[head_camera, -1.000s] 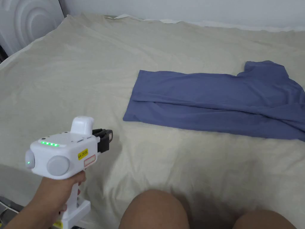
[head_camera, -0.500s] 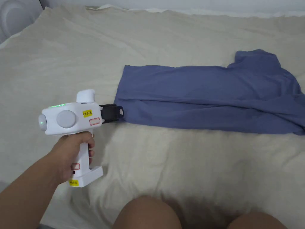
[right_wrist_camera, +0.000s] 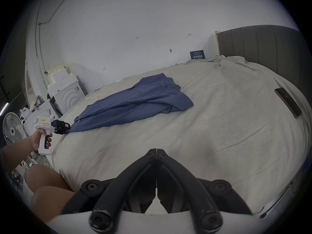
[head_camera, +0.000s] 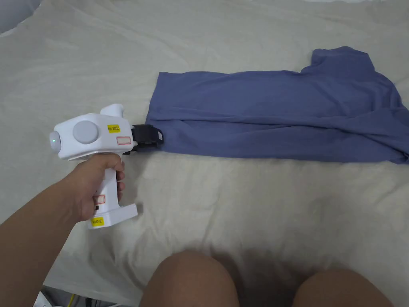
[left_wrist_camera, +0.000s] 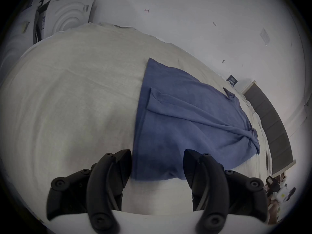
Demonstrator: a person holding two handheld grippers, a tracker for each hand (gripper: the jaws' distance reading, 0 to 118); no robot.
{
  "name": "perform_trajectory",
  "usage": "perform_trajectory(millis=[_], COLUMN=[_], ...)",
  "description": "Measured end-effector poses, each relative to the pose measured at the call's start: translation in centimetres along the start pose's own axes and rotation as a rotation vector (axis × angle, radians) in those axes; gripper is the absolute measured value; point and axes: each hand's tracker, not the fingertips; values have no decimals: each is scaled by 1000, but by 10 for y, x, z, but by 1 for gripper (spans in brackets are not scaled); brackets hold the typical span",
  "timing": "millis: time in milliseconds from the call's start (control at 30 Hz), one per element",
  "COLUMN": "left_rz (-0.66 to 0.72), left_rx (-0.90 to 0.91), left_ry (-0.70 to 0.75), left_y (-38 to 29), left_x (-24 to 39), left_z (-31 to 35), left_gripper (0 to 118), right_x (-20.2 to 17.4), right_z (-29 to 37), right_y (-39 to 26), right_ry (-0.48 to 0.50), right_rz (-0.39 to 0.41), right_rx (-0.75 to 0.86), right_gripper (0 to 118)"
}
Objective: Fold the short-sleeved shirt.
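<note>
Left tongs (head_camera: 153,137), jaws spread, sit at the shirt's (head_camera: 275,114) 9 o'clock hem corner on the bed (head_camera: 239,208); right tongs (right_wrist_camera: 156,150) are clenched empty.

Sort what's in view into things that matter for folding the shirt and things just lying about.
For the job:
- blue shirt, lying on the bed sheet
- left claw, open at the shirt's near corner
- right claw, shut, empty

Lying about:
- dark phone on the bed
- fan

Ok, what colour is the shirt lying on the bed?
Plain blue shirt, no pattern; clearest in the head view.
</note>
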Motion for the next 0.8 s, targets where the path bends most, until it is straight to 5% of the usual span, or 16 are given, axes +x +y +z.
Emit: perform_trajectory(millis=[133, 233, 633, 800], left_rz=[-89, -103, -117, -112], left_rx=[-38, -47, 7, 44], left_ry=[46, 55, -18, -61], left_y=[6, 7, 24, 34], left_x=[15, 17, 31, 36], left_z=[-5, -12, 11, 20], left_gripper=[62, 13, 8, 8], right_x=[-7, -7, -25, 4], right_z=[-3, -2, -10, -53], right_y=[1, 1, 31, 74], right_ry=[3, 1, 31, 22], right_rz=[1, -4, -25, -12], right_rx=[-3, -1, -21, -57], right_gripper=[0, 0, 0, 0])
